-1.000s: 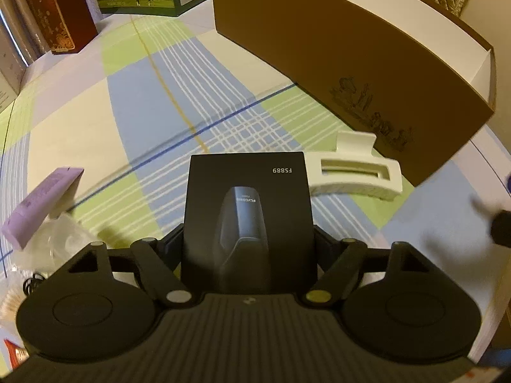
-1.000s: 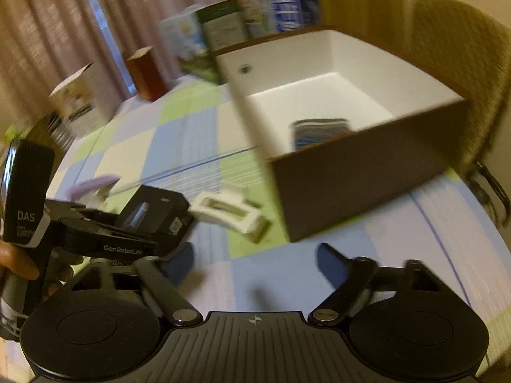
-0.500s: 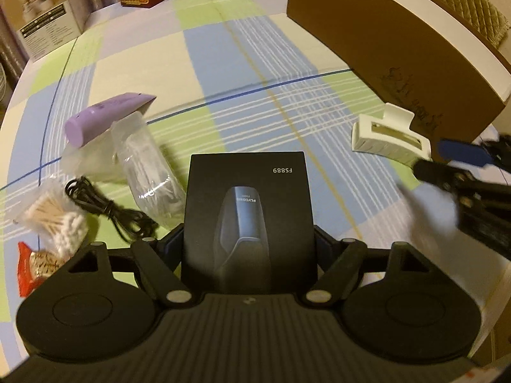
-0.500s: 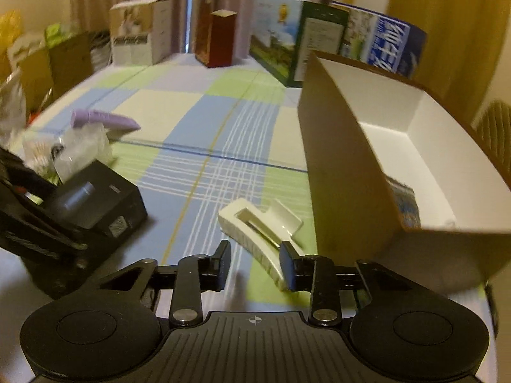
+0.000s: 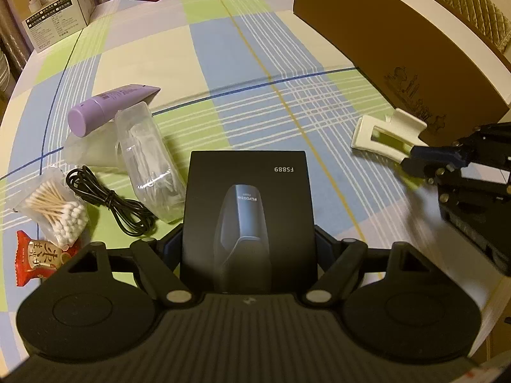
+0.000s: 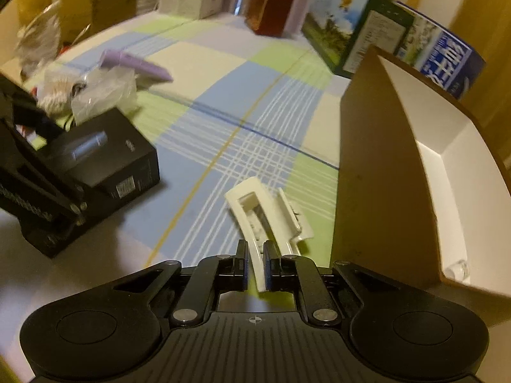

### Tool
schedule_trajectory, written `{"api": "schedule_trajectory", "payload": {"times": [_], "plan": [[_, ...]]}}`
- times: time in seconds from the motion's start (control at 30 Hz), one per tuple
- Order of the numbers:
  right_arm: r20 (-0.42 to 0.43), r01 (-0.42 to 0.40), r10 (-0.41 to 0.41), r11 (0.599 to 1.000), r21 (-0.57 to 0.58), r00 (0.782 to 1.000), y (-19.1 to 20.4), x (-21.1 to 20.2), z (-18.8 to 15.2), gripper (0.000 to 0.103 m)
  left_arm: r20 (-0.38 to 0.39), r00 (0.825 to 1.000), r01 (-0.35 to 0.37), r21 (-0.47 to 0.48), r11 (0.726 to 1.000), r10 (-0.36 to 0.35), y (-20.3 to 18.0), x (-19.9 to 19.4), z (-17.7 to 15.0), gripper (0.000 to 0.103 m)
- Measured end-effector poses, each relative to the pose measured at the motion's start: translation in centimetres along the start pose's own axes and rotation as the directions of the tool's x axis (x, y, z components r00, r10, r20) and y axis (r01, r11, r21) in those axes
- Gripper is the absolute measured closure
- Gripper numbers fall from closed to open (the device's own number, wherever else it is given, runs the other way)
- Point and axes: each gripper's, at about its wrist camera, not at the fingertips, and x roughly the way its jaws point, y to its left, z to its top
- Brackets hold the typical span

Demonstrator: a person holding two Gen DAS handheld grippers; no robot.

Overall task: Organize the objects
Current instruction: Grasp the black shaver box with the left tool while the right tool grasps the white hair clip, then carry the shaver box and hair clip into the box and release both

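Your right claw point(image 6: 255, 266) has just been closing and now pinches one thin arm of the white hair clip point(image 6: 265, 214), with its pads pressed on either side of that arm. The clip lies just off the near corner of the brown cardboard box point(image 6: 367, 166), close beside its outer wall; whether they touch you cannot tell from here.

Your left claw point(image 5: 246, 245) holds the black product box point(image 5: 247, 220) across its width, a finger on each side of it, the printed face turned up toward the camera. In the right wrist view that black box sits low at the left, on the checked tablecloth point(image 5: 223, 51) that covers the table.

Just left of the black box lie a coiled black cable point(image 5: 108, 202), a clear bag of cotton swabs point(image 5: 59, 204) and a red snack packet point(image 5: 38, 257). A little farther off are a clear plastic pouch point(image 5: 148, 159) and, behind it, a purple tube point(image 5: 108, 107) on its side.

The cardboard box stands open, white inside. Beyond it, along the far edge of the table, several printed cartons point(image 6: 361, 35) stand upright.
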Motion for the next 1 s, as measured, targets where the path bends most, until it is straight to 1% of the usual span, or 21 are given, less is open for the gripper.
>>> {"api": "schedule_trajectory", "payload": {"times": [0.13, 0.17, 0.23, 0.33, 0.37, 0.4, 0.43, 0.5, 0.53, 0.57, 0.6, 0.67, 0.7, 1.0], "plan": [[-0.007, 0.000, 0.000, 1.000, -0.021, 1.000, 0.5, 0.3, 0.0, 0.097, -0.004, 1.000, 0.008, -0.008, 1.000, -0.008, 0.3, 0.1, 0.0, 0.026], [-0.007, -0.019, 0.019, 1.000, -0.009, 1.000, 0.5, 0.0, -0.1, 0.097, -0.003, 1.000, 0.009, -0.008, 1.000, -0.009, 0.3, 0.1, -0.1, 0.026], [-0.017, -0.087, 0.088, 0.994, 0.068, 0.996, 0.3, -0.6, 0.0, 0.097, -0.002, 1.000, 0.009, -0.010, 1.000, -0.009, 0.4, 0.1, -0.1, 0.026], [-0.035, -0.161, 0.170, 0.971, 0.175, 0.985, 0.5, -1.6, 0.1, 0.097, -0.002, 1.000, 0.012, -0.012, 1.000, -0.012, 0.5, 0.0, -0.2, 0.026], [-0.025, -0.180, 0.188, 0.962, 0.205, 0.982, 0.6, -2.1, 0.1, 0.096, -0.002, 1.000, 0.013, -0.012, 1.000, -0.013, 0.5, -0.1, -0.3, 0.026], [-0.015, -0.211, 0.220, 0.951, 0.226, 0.975, 0.6, -2.7, 0.0, 0.092, -0.002, 1.000, 0.014, -0.012, 1.000, -0.014, 0.5, -0.1, -0.3, 0.026], [-0.011, -0.223, 0.232, 0.945, 0.240, 0.973, 0.7, -3.2, -0.1, 0.089, -0.002, 1.000, 0.016, -0.012, 1.000, -0.016, 0.6, -0.1, -0.4, 0.026], [0.006, -0.239, 0.247, 0.934, 0.266, 0.969, 0.6, -4.3, -0.6, 0.080, -0.003, 1.000, 0.020, -0.013, 1.000, -0.020, 0.6, -0.2, -0.5, 0.026], [0.012, -0.244, 0.251, 0.927, 0.284, 0.968, 0.4, -4.7, -0.8, 0.078, -0.004, 1.000, 0.021, -0.013, 1.000, -0.021, 0.7, -0.3, -0.6, 0.026], [0.022, -0.239, 0.244, 0.922, 0.305, 0.970, 0.1, -5.2, -1.0, 0.073, -0.006, 1.000, 0.021, -0.011, 1.000, -0.021, 0.7, -0.3, -0.7, 0.026], [0.033, -0.225, 0.227, 0.920, 0.322, 0.973, -0.3, -5.7, -1.1, 0.064, -0.010, 1.000, 0.021, -0.009, 1.000, -0.021, 0.7, -0.4, -0.8, 0.026], [0.055, -0.196, 0.189, 0.922, 0.335, 0.981, -0.8, -6.4, -1.2, 0.054, -0.018, 1.000, 0.022, -0.007, 1.000, -0.022, 0.7, -0.5, -1.0, 0.026], [0.062, -0.184, 0.173, 0.924, 0.337, 0.983, -1.0, -6.5, -1.1, 0.052, -0.020, 1.000, 0.023, -0.009, 1.000, -0.024, 0.7, -0.6, -1.1, 0.026], [0.027, -0.122, 0.119, 0.954, 0.274, 0.993, 0.5, -3.3, -0.6, 0.052, -0.031, 0.999, 0.005, -0.028, 1.000, -0.005, 0.4, -0.5, -1.2, 0.026]]}}
